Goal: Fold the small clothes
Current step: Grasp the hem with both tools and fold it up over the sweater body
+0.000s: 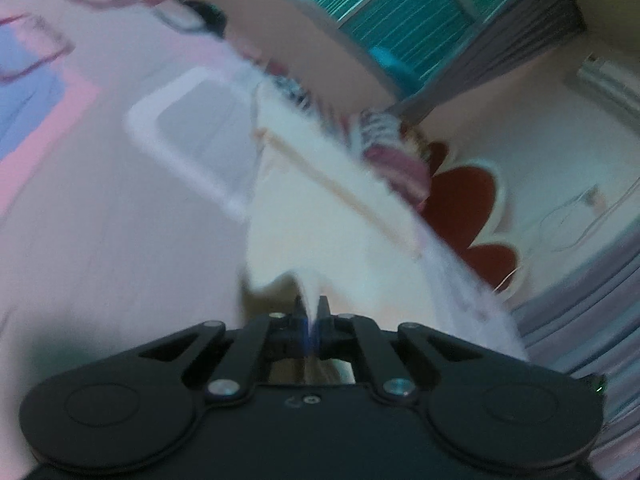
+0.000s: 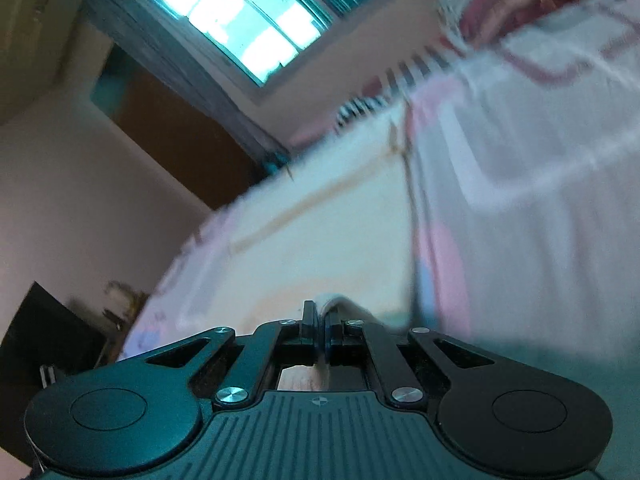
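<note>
A small cream-white garment (image 1: 320, 208) with a tan seam line lies partly lifted off a pink patterned bedsheet (image 1: 100, 216). My left gripper (image 1: 311, 307) is shut on a pinched edge of that garment, which rises in a peak between the fingers. In the right wrist view the same cream garment (image 2: 320, 240) stretches away from my right gripper (image 2: 321, 314), which is shut on a folded white hem. Both views are blurred by motion and tilted.
The bedsheet (image 2: 540, 200) bears pink, blue and white shapes. A pile of striped and pink clothes (image 1: 384, 140) sits at the bed's far side. A red and cream headboard (image 1: 472, 200), a curtained window (image 2: 240, 28) and a brown door (image 2: 176, 136) stand beyond.
</note>
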Available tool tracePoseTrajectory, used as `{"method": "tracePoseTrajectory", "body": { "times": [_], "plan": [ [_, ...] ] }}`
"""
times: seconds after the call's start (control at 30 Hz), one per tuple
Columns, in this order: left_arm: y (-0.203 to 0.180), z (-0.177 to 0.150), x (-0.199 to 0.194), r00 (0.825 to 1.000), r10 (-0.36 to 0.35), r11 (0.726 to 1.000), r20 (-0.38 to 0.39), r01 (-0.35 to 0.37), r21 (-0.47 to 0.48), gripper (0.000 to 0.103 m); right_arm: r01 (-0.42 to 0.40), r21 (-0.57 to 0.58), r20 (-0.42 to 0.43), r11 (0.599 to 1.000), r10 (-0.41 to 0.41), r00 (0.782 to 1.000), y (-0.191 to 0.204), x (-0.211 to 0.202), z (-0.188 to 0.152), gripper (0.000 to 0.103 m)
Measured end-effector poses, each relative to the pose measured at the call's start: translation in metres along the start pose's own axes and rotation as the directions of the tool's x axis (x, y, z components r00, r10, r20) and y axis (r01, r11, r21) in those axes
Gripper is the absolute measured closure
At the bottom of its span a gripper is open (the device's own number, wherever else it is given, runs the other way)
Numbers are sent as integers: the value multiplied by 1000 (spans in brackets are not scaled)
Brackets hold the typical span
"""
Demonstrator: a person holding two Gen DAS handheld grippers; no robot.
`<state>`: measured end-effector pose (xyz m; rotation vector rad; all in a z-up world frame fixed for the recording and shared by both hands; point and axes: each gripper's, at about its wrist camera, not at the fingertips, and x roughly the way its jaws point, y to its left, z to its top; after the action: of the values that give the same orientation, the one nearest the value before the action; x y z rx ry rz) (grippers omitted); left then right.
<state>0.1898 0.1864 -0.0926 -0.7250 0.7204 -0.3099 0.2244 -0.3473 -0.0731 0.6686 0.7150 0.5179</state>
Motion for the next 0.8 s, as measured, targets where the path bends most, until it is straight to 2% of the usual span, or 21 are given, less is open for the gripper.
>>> {"method": "tracePoseTrajectory", "body": {
  "times": [0.13,0.27,0.43,0.6,0.7,0.8],
  "plan": [
    [-17,39,17,996,-75,997,48,76,-25,101,-28,-30,87,999,30,996,21,13,43,101],
    [-25,86,55,997,-58,997,59,60,-45,101,4,-19,117,1000,-1,993,24,44,92,101],
    [-27,138,118,1000,-2,1000,16,2,-16,101,85,26,78,996,-86,993,2,109,138,101],
    [-15,176,178,995,86,996,-57,-85,24,101,109,83,-2,991,-109,994,-41,178,176,101],
    [-10,191,199,990,120,992,-71,-117,46,101,113,142,-22,983,-111,994,-63,207,190,101],
    [-11,203,218,984,150,986,-93,-142,90,101,129,146,-29,981,-126,992,-75,224,198,101]
  ]
}}
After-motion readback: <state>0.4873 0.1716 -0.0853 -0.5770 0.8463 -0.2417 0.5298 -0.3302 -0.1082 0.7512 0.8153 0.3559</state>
